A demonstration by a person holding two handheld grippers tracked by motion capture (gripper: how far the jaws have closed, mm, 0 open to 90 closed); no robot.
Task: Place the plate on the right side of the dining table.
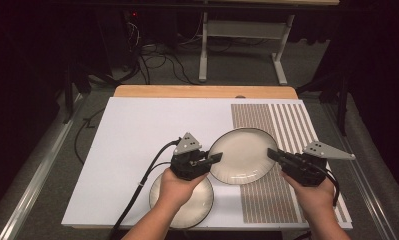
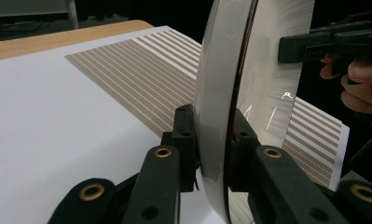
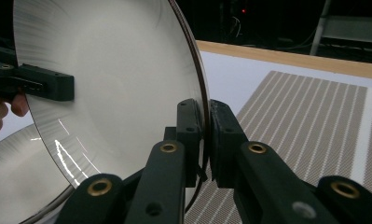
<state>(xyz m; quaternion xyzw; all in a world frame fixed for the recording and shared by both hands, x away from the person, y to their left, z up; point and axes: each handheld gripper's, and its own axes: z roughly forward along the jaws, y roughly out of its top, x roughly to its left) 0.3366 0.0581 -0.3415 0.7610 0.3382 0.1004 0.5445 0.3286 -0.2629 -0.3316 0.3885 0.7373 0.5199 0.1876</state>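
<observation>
A white plate [image 1: 242, 156] is pinched by its rim between the left tool [image 1: 214, 159] and right tool [image 1: 274, 154] above the desk [image 1: 137, 130], while a second plate [image 1: 199, 200], half hidden under the left hand [image 1: 174, 187], is cut off in the right gripper view.

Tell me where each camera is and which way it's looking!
High view: above the person's side, facing forward and down on the table; shows both forearms, the left gripper and right gripper clamping the raised plate above a second plate.
Left gripper view: on the left gripper, looking along its jaws at the plate's rim; fingers of the other hand show.
Right gripper view: on the right gripper, facing the plate.
Shared: the raised plate.
</observation>
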